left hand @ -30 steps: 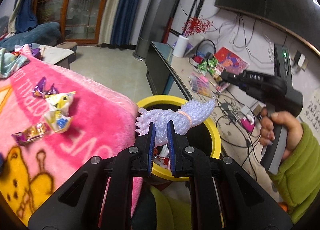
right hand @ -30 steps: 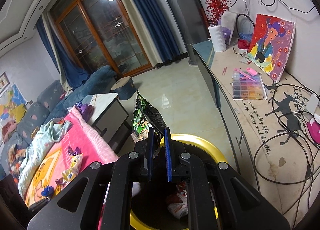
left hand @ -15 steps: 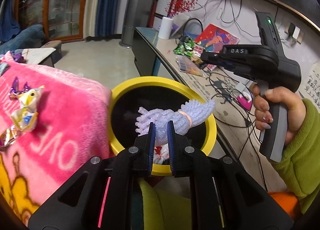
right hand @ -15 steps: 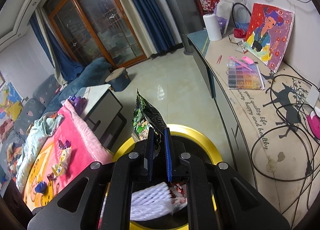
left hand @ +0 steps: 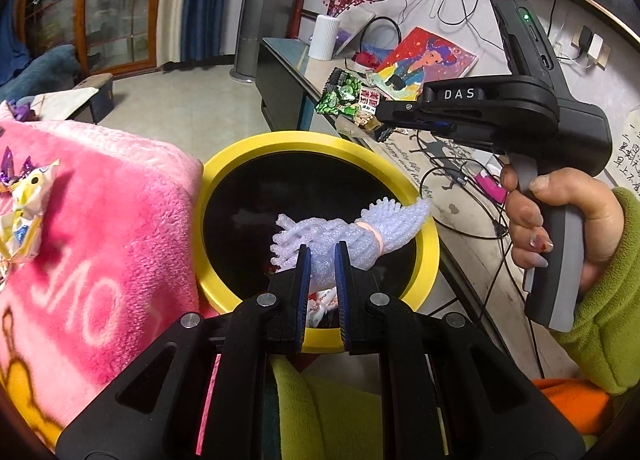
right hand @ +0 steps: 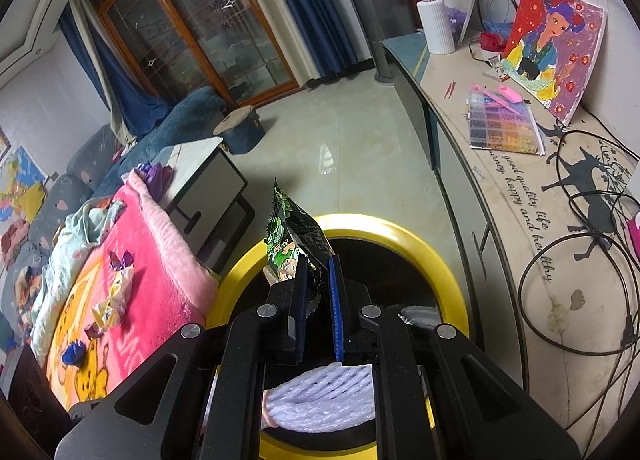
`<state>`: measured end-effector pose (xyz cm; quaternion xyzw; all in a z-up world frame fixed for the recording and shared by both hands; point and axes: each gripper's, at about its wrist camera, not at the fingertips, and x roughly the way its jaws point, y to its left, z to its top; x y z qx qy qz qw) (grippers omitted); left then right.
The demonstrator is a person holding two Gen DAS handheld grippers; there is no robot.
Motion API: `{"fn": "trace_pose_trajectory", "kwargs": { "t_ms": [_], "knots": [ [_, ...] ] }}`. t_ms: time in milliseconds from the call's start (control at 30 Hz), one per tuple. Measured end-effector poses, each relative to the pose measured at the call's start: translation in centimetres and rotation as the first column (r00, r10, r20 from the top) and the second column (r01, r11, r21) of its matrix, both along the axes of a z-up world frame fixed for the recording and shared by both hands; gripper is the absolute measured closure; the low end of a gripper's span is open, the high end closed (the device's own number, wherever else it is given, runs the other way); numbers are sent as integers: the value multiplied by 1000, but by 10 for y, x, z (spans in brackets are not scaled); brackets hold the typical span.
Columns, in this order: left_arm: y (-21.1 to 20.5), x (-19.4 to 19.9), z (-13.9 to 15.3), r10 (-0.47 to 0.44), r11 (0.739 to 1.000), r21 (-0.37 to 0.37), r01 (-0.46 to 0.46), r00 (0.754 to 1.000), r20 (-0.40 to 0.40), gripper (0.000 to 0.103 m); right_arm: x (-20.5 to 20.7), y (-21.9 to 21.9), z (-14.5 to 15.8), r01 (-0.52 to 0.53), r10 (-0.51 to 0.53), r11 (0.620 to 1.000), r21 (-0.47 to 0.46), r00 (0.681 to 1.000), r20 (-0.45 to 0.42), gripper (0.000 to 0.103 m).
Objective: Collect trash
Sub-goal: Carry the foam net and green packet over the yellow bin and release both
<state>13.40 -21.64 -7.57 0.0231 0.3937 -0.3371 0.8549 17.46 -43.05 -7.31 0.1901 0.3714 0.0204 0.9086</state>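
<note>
Two pieces now hang over the yellow bin (left hand: 428, 244), which you've drawn closer: left gripper (left hand: 322, 256) fingers pinch the foam net (left hand: 360, 236), right gripper (right hand: 316, 272) fingers pinch the green wrapper (right hand: 290, 238), both ready to drop

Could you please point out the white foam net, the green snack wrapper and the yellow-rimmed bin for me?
white foam net (left hand: 352, 236): left wrist view, on its bunched middle.
green snack wrapper (right hand: 286, 248): right wrist view, on its printed face.
yellow-rimmed bin (left hand: 304, 142): left wrist view, on the far rim.
</note>
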Motion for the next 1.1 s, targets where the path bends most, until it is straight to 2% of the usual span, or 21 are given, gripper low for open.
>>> {"fn": "trace_pose_trajectory", "kwargs": {
  "t_ms": [367, 500, 567, 700, 767, 833, 900, 967, 1100],
  "knots": [
    [-8, 8, -9, -7, 1000, 12, 7, 1000, -19, 94, 4, 4, -9, -12, 12, 1000, 9, 999, -32, 90],
    [-9, 14, -12, 0, 1000, 9, 0, 999, -32, 92, 4, 3, -12, -6, 7, 1000, 12, 999, -41, 84],
    [-9, 16, -13, 9, 1000, 10, -9, 999, -36, 85, 5, 1, -12, 1, -1, 1000, 14, 999, -43, 80],
    [-5, 16, -11, 25, 1000, 6, -24, 999, -40, 59, 4, 0, -12, 11, -10, 1000, 11, 999, -43, 71],
    [-2, 16, -10, 34, 999, -4, -34, 998, -49, 51, 4, 0, -12, 12, -11, 1000, 8, 999, -43, 68],
    [1, 17, -8, 44, 999, -16, -45, 997, -57, 27, 4, -1, -11, 14, -14, 1000, 4, 999, -41, 62],
    [4, 17, -6, 54, 998, -28, -56, 997, -63, 15, 3, 0, -9, 15, -15, 1000, 0, 999, -35, 58],
    [9, 17, -3, 61, 997, -43, -64, 996, -66, 11, 2, 0, -6, 18, -18, 1000, -6, 999, -27, 54],
    [18, 15, 7, 97, 994, -52, -99, 995, -33, 11, 0, 4, -1, 22, -23, 999, -24, 1000, -15, 46]
  ]
}}
